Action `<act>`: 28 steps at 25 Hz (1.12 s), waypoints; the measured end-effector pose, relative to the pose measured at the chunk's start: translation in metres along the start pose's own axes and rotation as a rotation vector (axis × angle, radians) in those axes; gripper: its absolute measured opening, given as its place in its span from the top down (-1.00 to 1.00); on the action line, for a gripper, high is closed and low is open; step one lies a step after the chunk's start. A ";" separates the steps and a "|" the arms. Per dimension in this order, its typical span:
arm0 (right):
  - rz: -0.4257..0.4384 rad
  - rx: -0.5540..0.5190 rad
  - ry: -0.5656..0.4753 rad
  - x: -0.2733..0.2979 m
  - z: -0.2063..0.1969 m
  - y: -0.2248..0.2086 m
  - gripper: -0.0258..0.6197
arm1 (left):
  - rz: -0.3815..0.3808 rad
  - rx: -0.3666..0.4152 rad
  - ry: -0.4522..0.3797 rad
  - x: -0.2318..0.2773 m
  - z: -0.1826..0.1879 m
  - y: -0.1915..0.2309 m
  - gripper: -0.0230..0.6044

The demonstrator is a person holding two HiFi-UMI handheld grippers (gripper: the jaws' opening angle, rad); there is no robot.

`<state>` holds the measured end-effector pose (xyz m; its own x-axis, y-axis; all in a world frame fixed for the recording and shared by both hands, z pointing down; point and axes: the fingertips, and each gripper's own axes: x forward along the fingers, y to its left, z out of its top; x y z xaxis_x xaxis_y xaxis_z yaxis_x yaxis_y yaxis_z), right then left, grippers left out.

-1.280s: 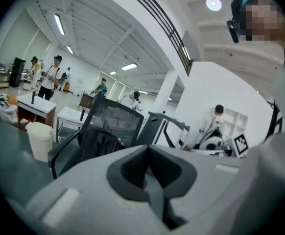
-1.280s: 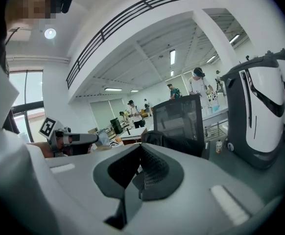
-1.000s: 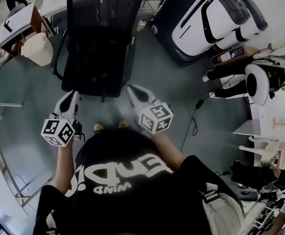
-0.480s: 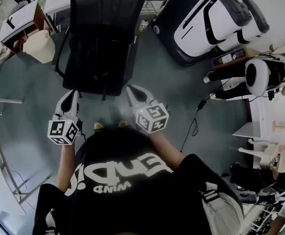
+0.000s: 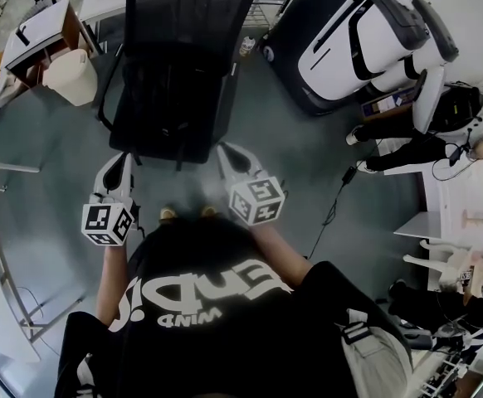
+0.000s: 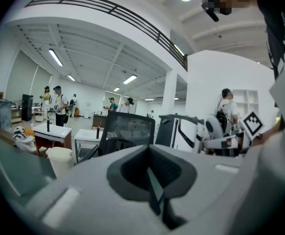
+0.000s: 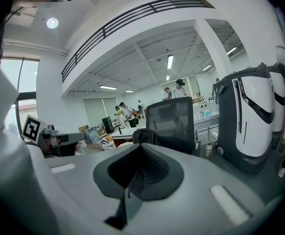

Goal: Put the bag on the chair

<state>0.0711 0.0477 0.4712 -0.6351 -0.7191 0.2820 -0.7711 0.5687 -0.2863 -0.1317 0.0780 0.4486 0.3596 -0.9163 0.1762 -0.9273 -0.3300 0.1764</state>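
We look down on a black office chair standing on a grey floor. A black bag lies on its seat. It is dark on dark, so we can barely trace its outline, and it shows better as a rounded dark mass in the right gripper view. Both handheld grippers hover just off the seat's front edge: the left gripper by one front corner, the right gripper by the other. Each has its jaws pressed together, pinching nothing.
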 end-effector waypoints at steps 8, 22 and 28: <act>-0.021 -0.016 0.018 0.006 -0.002 0.003 0.92 | 0.004 -0.019 0.012 0.001 0.000 0.005 0.93; -0.021 -0.010 0.017 0.013 -0.002 0.008 0.92 | -0.007 -0.033 0.039 0.004 -0.005 0.011 0.93; -0.022 -0.012 0.014 0.013 -0.001 0.008 0.92 | -0.010 -0.032 0.046 0.005 -0.006 0.008 0.93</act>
<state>0.0564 0.0432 0.4740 -0.6184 -0.7258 0.3012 -0.7854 0.5576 -0.2689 -0.1371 0.0715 0.4564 0.3741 -0.9014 0.2181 -0.9201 -0.3312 0.2093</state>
